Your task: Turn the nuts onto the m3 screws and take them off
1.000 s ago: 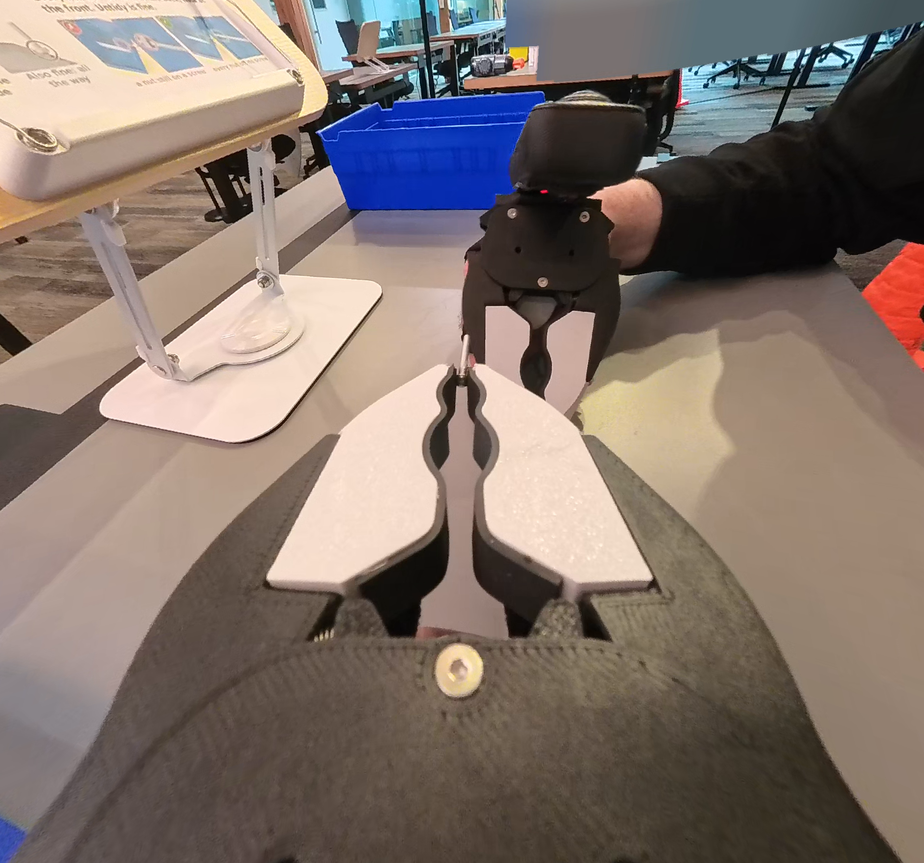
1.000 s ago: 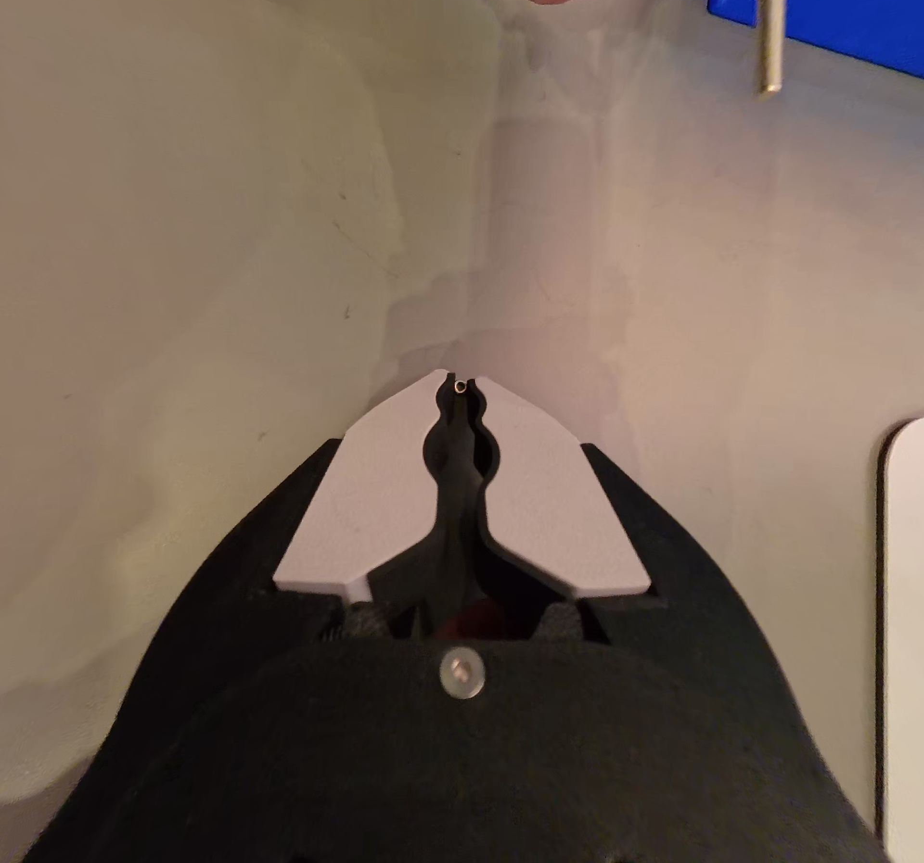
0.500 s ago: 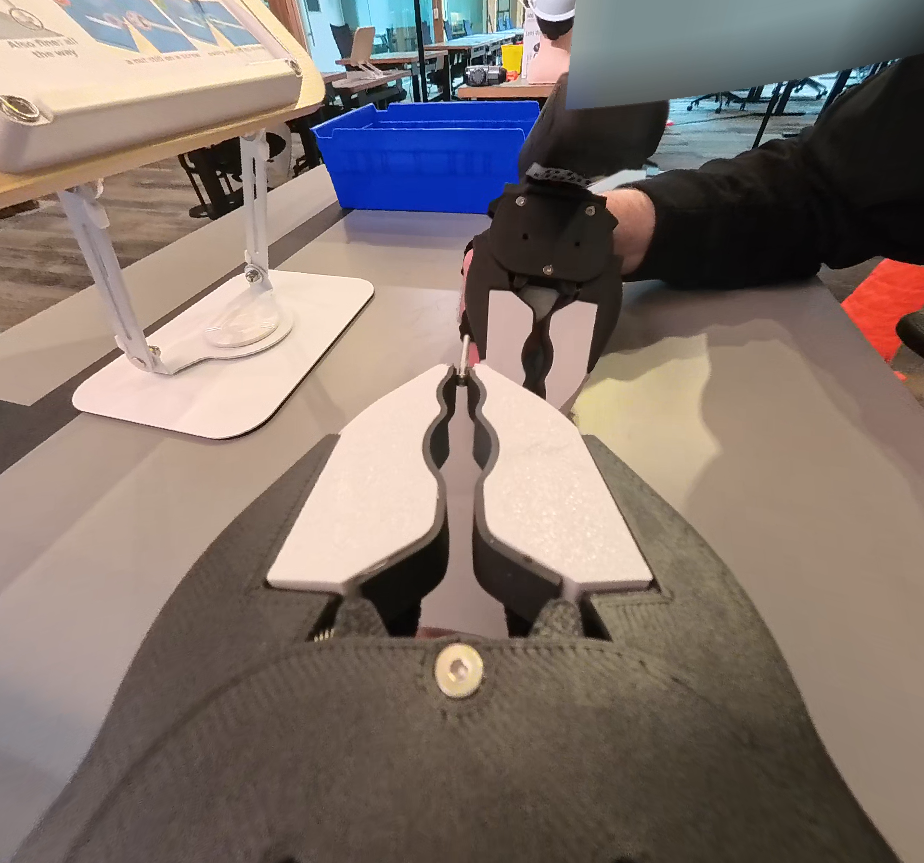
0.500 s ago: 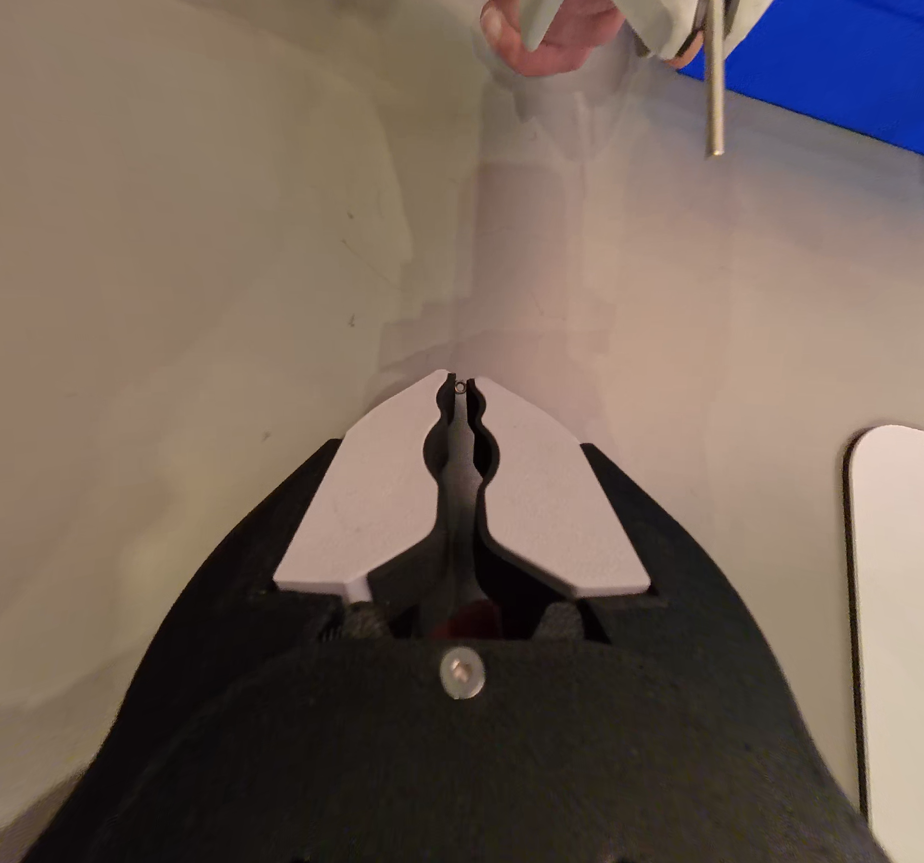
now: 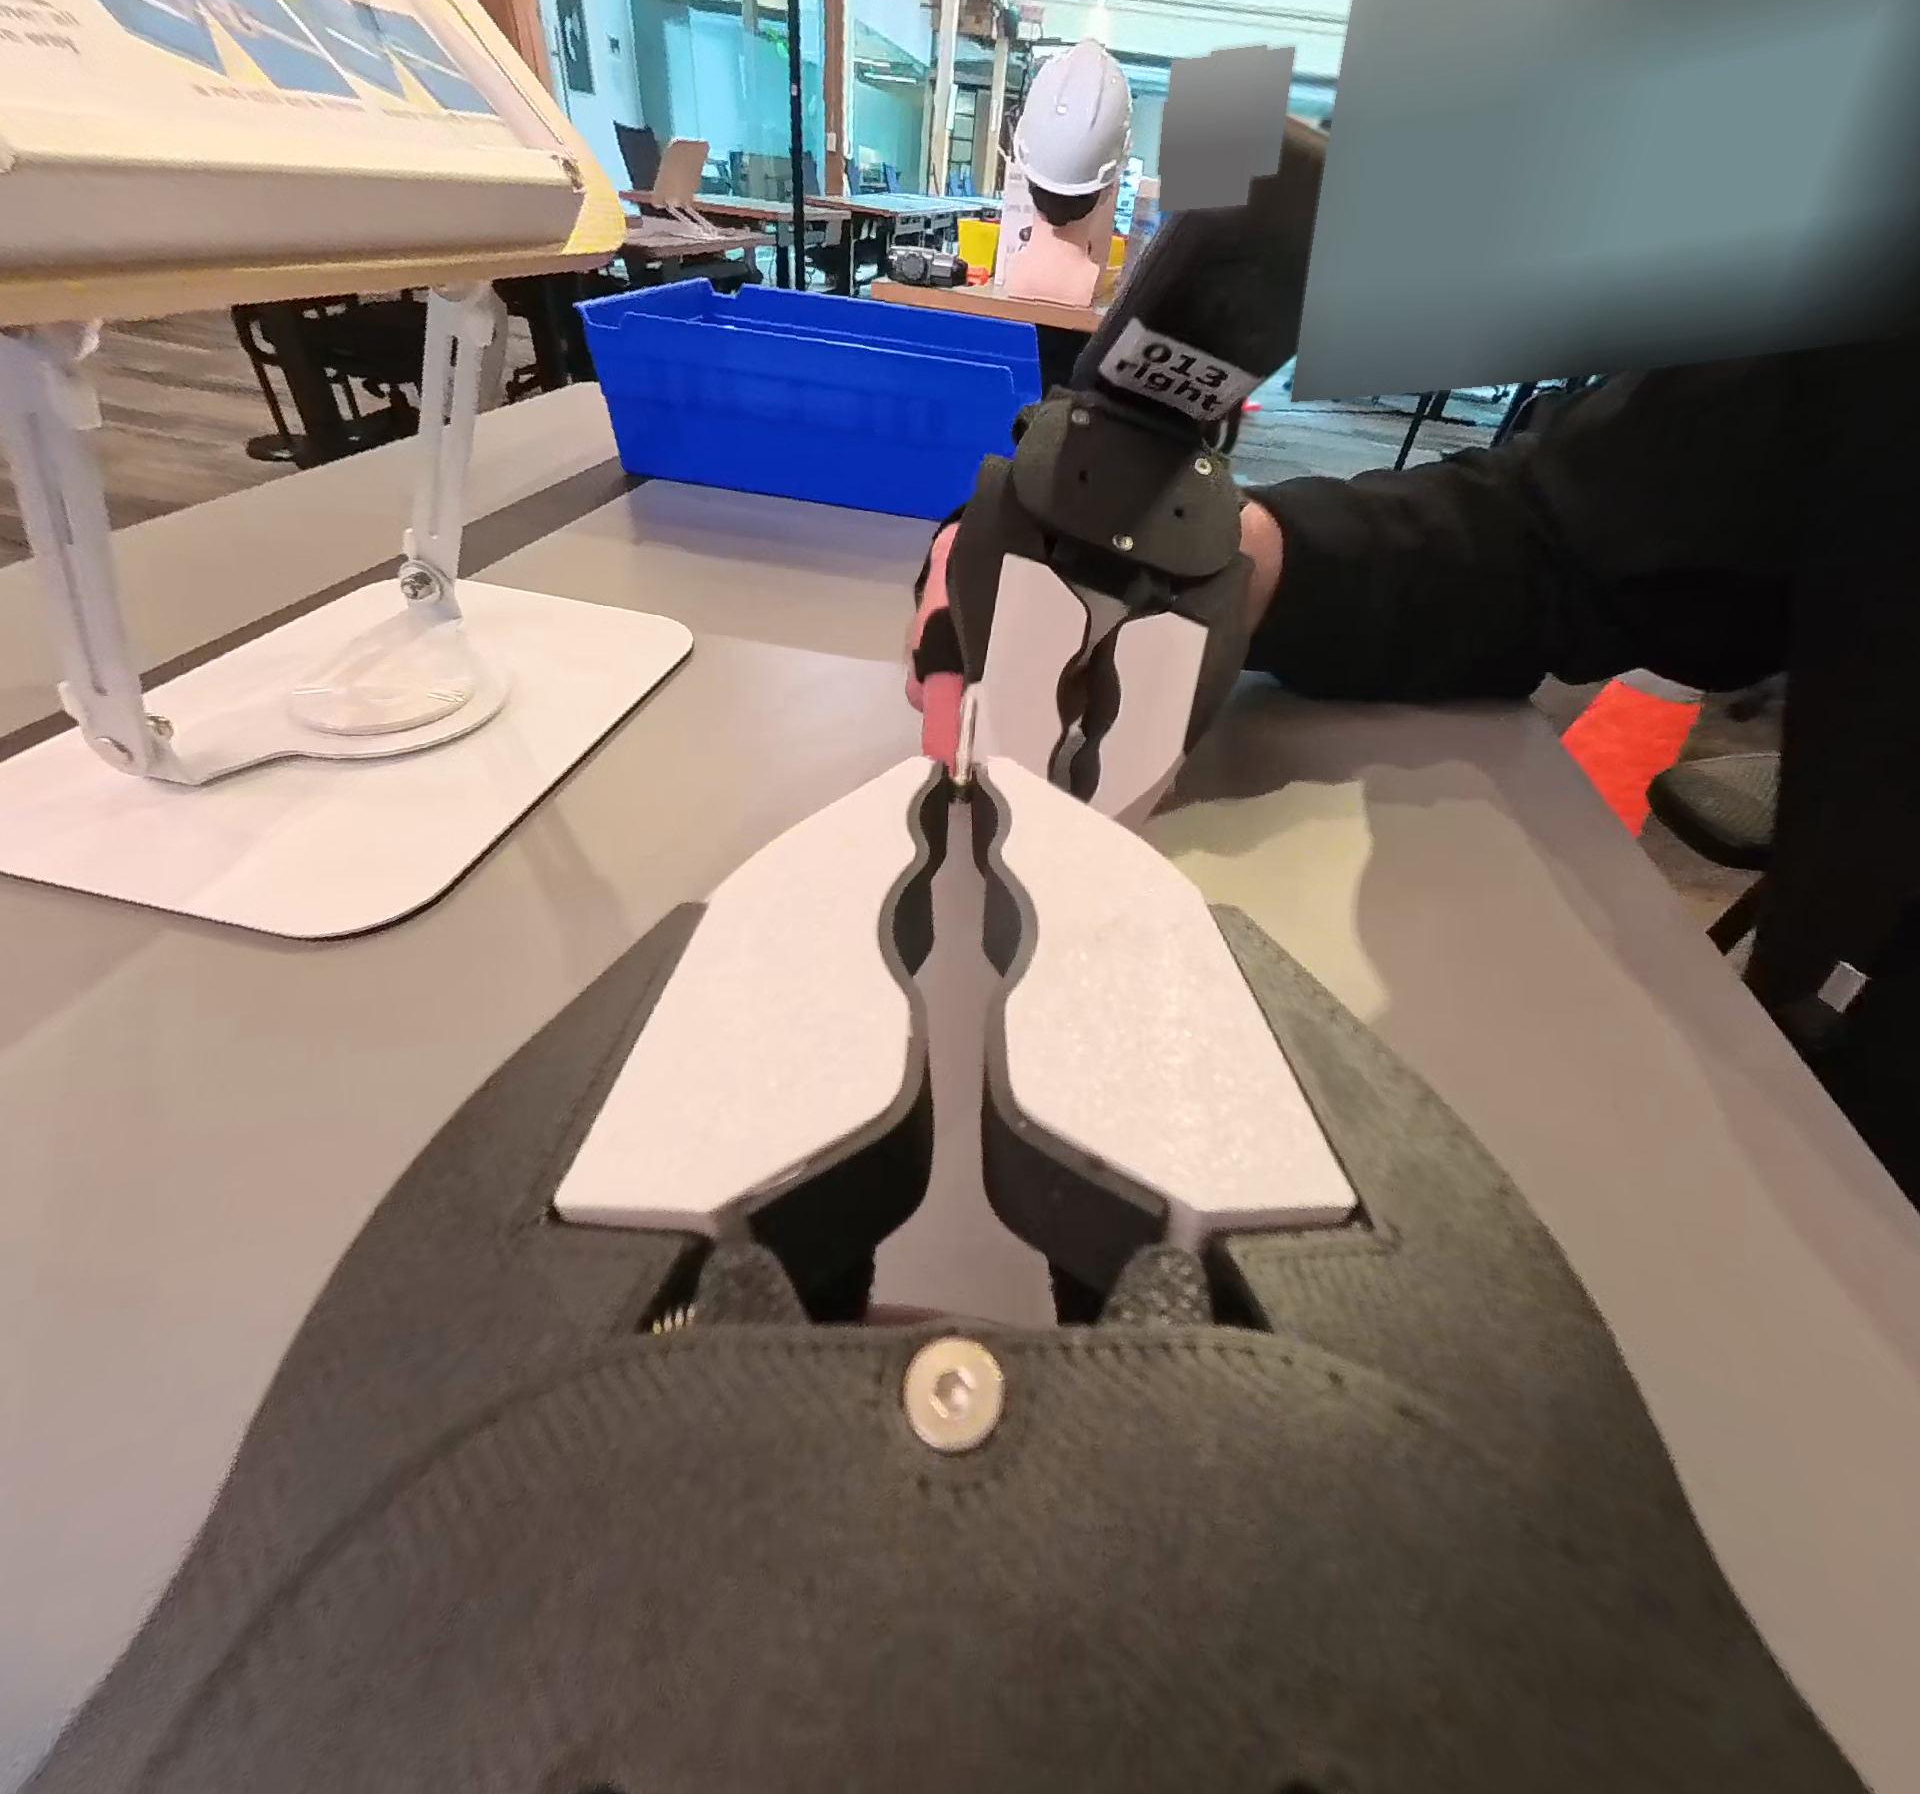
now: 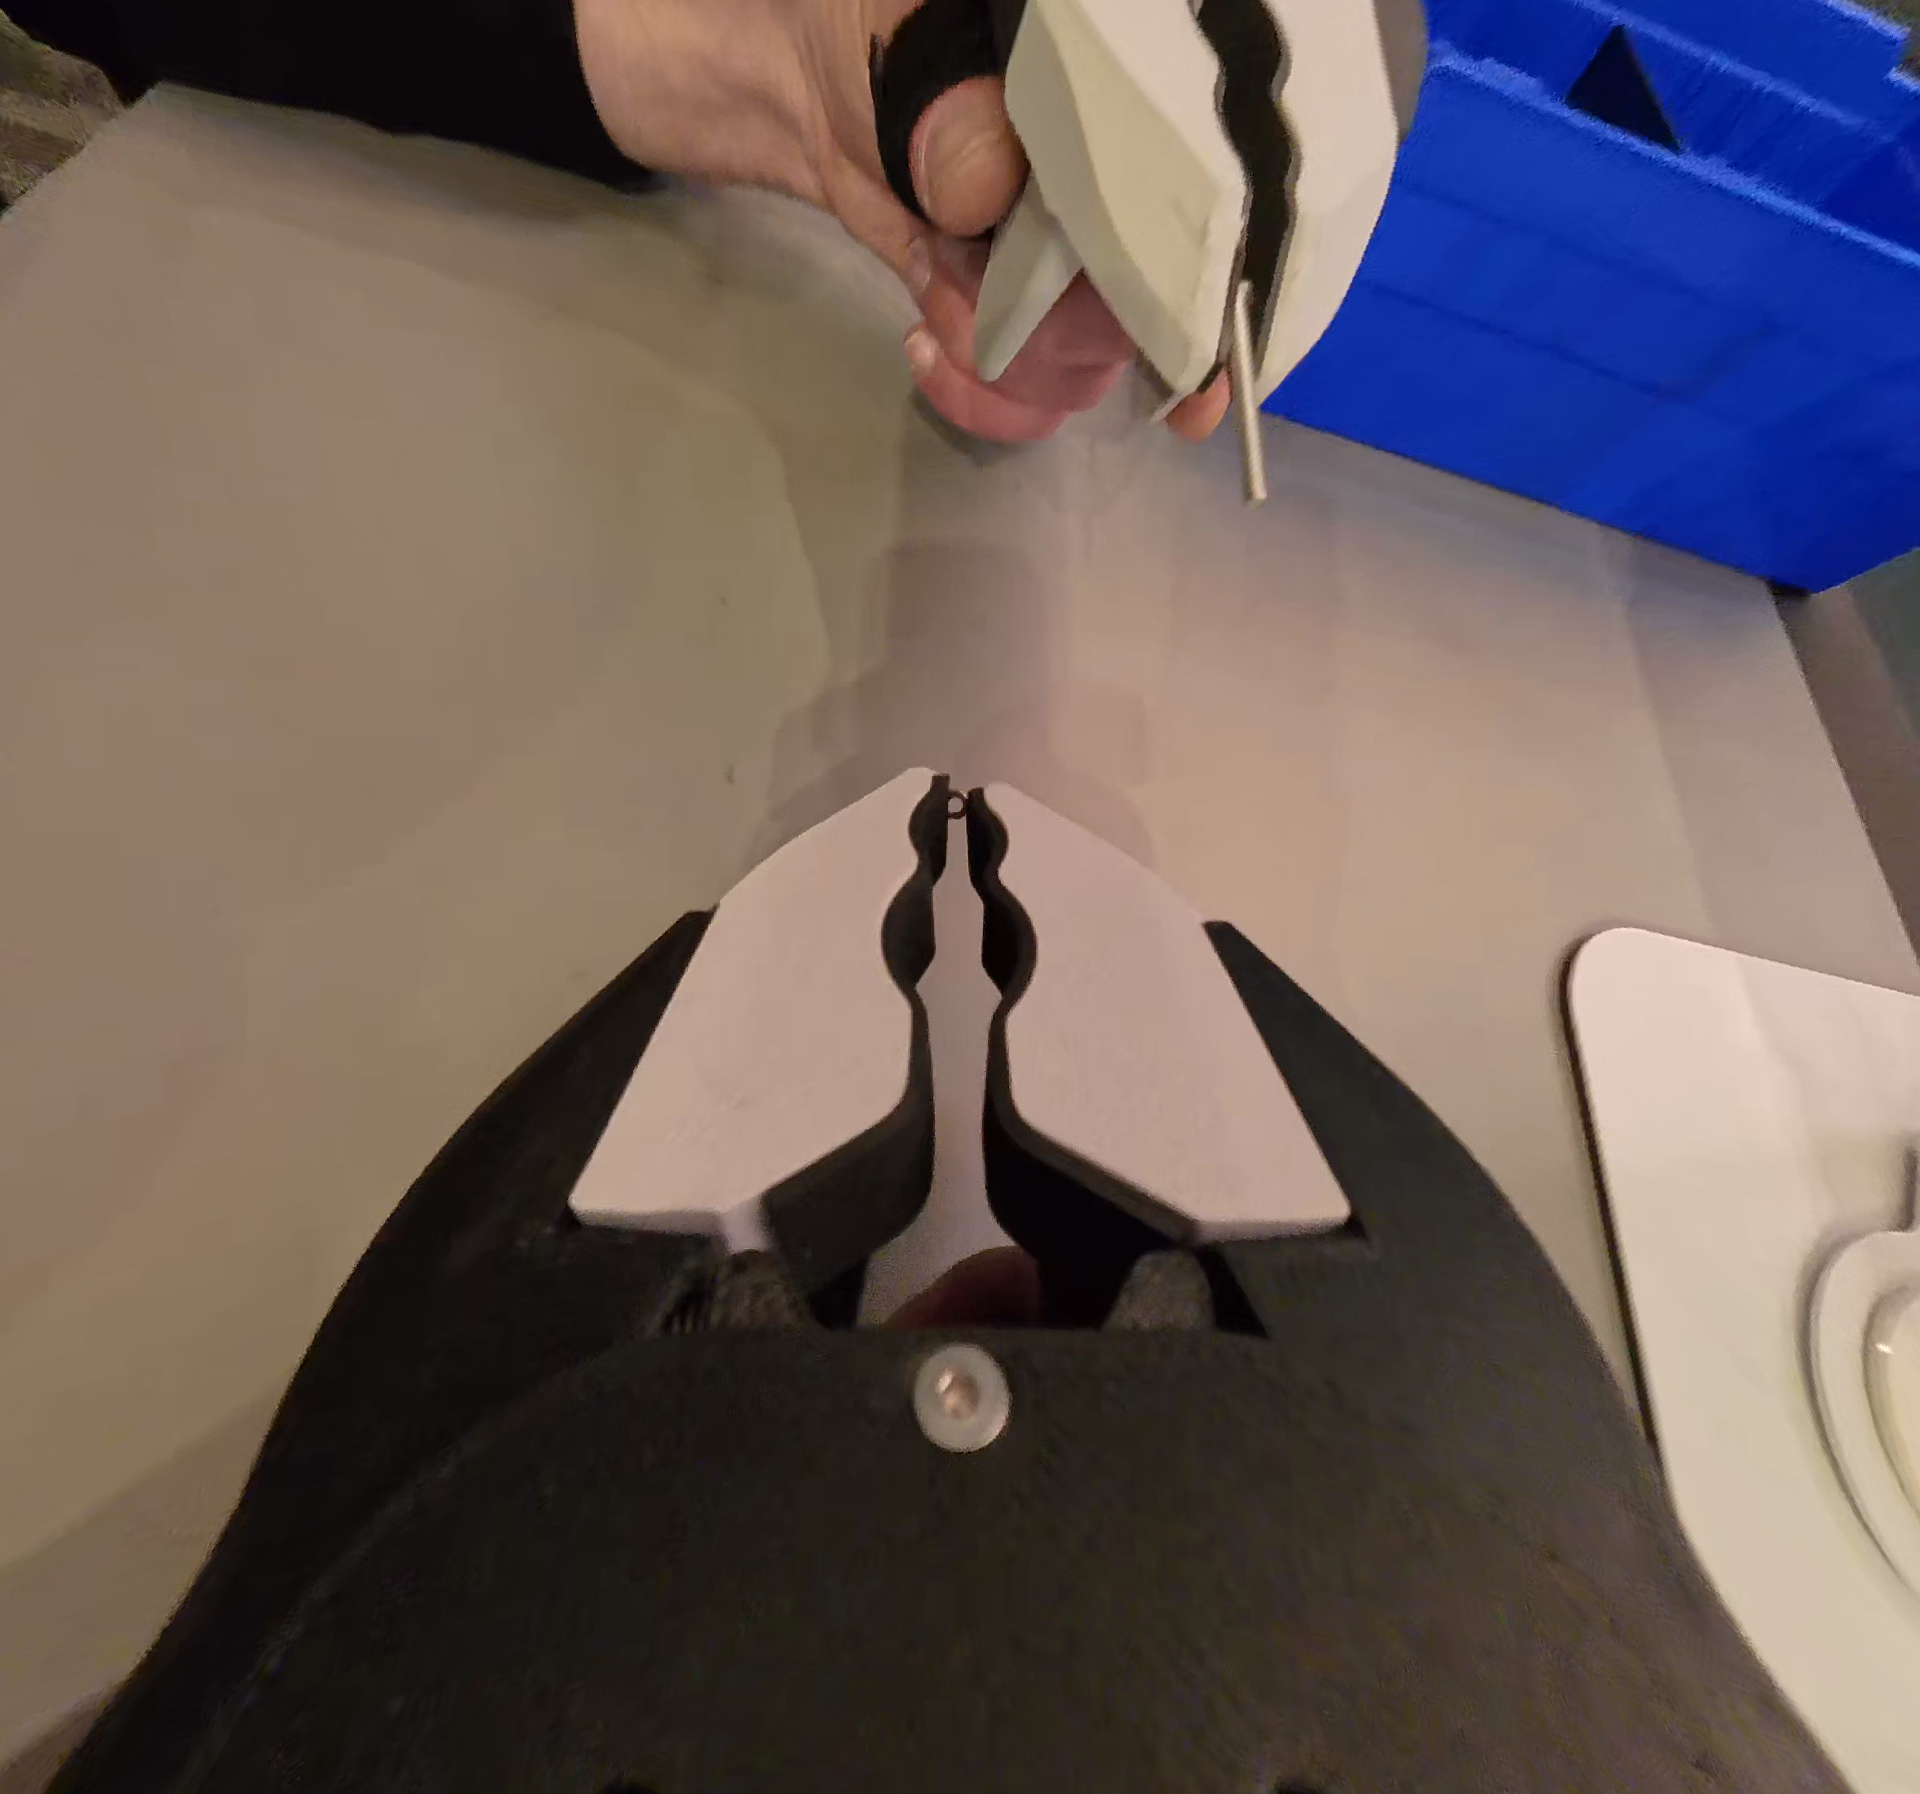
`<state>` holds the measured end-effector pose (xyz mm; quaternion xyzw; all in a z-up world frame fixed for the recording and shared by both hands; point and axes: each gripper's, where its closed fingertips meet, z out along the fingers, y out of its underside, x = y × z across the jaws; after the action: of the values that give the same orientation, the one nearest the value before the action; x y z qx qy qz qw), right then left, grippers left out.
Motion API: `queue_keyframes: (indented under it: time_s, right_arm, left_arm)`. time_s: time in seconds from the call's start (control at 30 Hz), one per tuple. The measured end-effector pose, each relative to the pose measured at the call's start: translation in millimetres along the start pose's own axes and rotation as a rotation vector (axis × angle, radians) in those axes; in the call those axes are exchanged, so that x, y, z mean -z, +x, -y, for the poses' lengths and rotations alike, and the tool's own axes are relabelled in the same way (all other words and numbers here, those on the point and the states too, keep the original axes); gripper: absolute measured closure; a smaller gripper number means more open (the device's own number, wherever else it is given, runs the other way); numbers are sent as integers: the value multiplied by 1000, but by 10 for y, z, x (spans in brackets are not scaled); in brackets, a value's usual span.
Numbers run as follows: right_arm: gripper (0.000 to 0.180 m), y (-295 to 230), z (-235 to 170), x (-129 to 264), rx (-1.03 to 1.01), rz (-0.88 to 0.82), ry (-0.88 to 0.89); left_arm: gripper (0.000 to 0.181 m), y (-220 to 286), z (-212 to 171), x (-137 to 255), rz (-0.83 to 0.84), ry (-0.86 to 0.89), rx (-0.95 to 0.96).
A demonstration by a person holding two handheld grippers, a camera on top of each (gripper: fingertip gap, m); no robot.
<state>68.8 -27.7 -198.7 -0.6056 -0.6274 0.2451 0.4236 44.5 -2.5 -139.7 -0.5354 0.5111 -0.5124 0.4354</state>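
Steel screw (image 6: 1250,394) juts from the left gripper's (image 5: 961,780) clamped jaws, its long axis pointing toward the right gripper (image 6: 958,802), whose jaws pinch a tiny nut (image 6: 957,805). Nut and screw tip lie apart above the grey desk (image 6: 416,601), not yet aligned.

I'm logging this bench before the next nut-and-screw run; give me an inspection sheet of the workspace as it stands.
Surface: grey table, bare where visible, faint marks.
Job's things: m3 screw pinched at its head end, shaft pointing down, free of the table; small nut held at fingertip level, apart from the screw.
Clutter: white document stand with a printed sheet; blue bin at the far edge.
Grippers: left gripper shut on the screw; right gripper shut on the nut.
Cables: nothing seen.
Surroundings: open office with desks and chairs; white hard hat on a stand behind.
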Motion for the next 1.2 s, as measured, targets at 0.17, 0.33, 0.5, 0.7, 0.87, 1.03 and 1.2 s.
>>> queue_keyframes:
  time_s: [0.17,0.33,0.5,0.7,0.87,1.03,1.2]
  right_arm:
    - [180,3,101,89,0,-20,51]
    - [180,22,-5,149,-29,-5,37]
    - [180,183,-89,339,-69,-41,43]
    - [180,140,-163,240,-58,-28,16]
    - [180,170,-157,198,-53,-47,10]
    - [170,374,-118,160,-52,-140,11]
    - [164,869,-177,44,-128,-285,-23]
  left_arm:
    - [177,37,24,-17,-37,29,42]
    - [177,21,17,13,-34,25,44]
    - [177,1,34,36,-34,38,52]
    - [177,-6,43,58,-33,46,56]
    - [177,3,63,69,-36,55,53]
    - [177,-1,98,100,-28,69,52]
    - [177,0,154,204,-5,92,44]
